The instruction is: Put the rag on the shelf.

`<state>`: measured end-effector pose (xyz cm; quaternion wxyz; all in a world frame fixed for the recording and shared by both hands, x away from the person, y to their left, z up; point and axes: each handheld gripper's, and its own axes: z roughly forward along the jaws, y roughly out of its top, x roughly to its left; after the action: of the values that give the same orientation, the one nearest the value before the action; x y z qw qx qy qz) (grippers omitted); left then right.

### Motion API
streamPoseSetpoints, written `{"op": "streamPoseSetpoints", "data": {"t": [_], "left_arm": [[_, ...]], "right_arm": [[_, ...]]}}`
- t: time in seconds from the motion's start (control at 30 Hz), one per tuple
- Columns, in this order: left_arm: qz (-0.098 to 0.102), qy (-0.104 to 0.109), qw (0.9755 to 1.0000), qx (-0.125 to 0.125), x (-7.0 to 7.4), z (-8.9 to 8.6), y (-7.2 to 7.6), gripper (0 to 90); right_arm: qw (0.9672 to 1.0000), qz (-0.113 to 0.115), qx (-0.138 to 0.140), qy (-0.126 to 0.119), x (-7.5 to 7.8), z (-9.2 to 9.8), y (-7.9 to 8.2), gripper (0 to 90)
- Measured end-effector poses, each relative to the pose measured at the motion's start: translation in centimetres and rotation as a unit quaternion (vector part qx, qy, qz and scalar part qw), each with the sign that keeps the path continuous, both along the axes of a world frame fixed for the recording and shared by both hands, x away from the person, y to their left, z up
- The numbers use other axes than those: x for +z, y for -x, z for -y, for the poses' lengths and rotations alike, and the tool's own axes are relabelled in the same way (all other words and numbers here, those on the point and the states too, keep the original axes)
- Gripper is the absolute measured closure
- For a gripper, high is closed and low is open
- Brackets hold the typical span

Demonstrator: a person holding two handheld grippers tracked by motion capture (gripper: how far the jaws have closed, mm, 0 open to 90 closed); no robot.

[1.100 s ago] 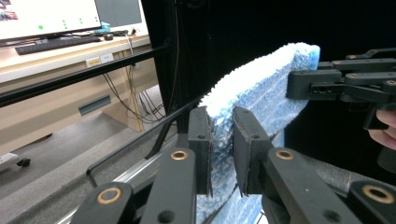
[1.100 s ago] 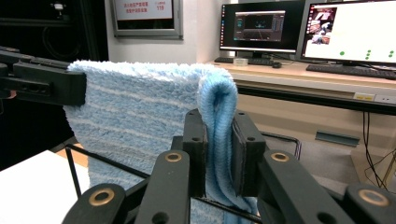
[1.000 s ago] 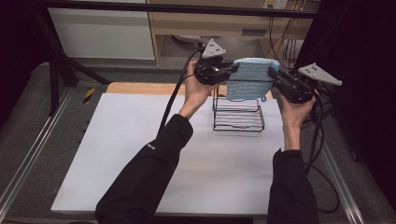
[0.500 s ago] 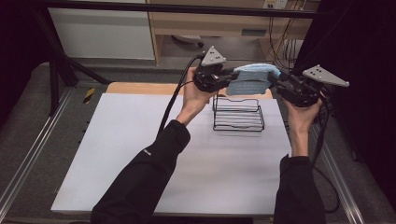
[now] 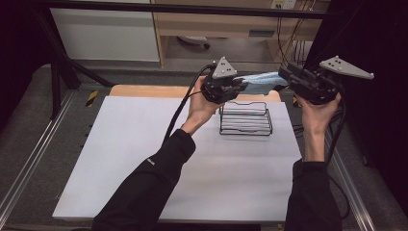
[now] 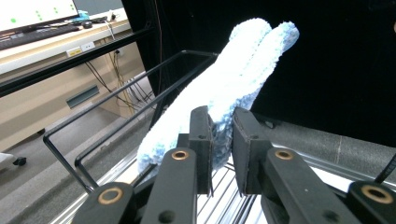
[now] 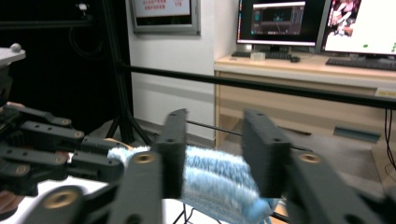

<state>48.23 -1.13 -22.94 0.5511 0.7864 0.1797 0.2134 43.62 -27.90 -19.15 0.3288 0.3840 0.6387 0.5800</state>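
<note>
A light blue cloth (image 5: 262,81) hangs in the air between both grippers, above the black wire rack (image 5: 246,118) at about one o'clock on the white tabletop (image 5: 144,159); the left gripper (image 5: 239,87) is clamped on one end; the right gripper (image 5: 284,74) has just been closing, its jaws apart around the other end, pads not visibly pressing.

Blue cloth (image 7: 219,184) blurred, bottom edge cuts it.
</note>
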Motion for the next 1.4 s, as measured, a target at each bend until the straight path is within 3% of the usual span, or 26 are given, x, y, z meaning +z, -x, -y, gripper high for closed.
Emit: {"op": "streamPoseSetpoints", "data": {"t": [0.17, 0.37, 0.5, 0.6, 0.73, 0.8, 0.9, 1.1, 1.4], "left_arm": [[0.000, -0.007, 1.0000, -0.005, -0.4, -0.2, 0.3, 79.1], [-0.003, -0.015, 0.9998, -0.008, -0.6, -0.6, 0.6, 78.6], [-0.022, -0.008, 0.9997, -0.010, -0.4, -1.0, 0.6, 76.1], [-0.047, 0.012, 0.9987, -0.016, 0.0, -1.5, 0.7, 73.0], [-0.068, 0.040, 0.9967, -0.018, 1.1, -2.1, 0.9, 74.0], [-0.074, 0.043, 0.9963, -0.012, 1.5, -2.0, 0.9, 74.5], [-0.085, 0.030, 0.9960, -0.004, 1.3, -1.4, 0.7, 77.1], [-0.105, -0.003, 0.9944, 0.006, -0.8, -0.1, 0.3, 83.4], [-0.115, -0.010, 0.9928, 0.031, -3.0, 0.4, -0.7, 87.4]], "right_arm": [[0.9990, -0.039, 0.001, 0.021, 0.1, -0.8, -1.1, 82.4], [0.9963, -0.076, 0.013, 0.037, -1.1, -1.5, -1.7, 89.6], [0.9943, -0.097, 0.020, 0.040, -2.1, -1.6, -1.9, 90.0], [0.9933, -0.105, 0.022, 0.045, -2.9, -1.6, -1.8, 90.0], [0.9923, -0.112, 0.024, 0.047, -3.9, -1.6, -1.9, 90.0], [0.9919, -0.115, 0.025, 0.048, -4.4, -1.6, -1.9, 90.0], [0.9916, -0.117, 0.028, 0.048, -5.1, -1.7, -2.0, 89.9], [0.9919, -0.115, 0.030, 0.045, -6.0, -1.5, -1.9, 89.8], [0.9928, -0.111, 0.024, 0.040, -7.2, -0.6, -1.9, 89.8]]}}
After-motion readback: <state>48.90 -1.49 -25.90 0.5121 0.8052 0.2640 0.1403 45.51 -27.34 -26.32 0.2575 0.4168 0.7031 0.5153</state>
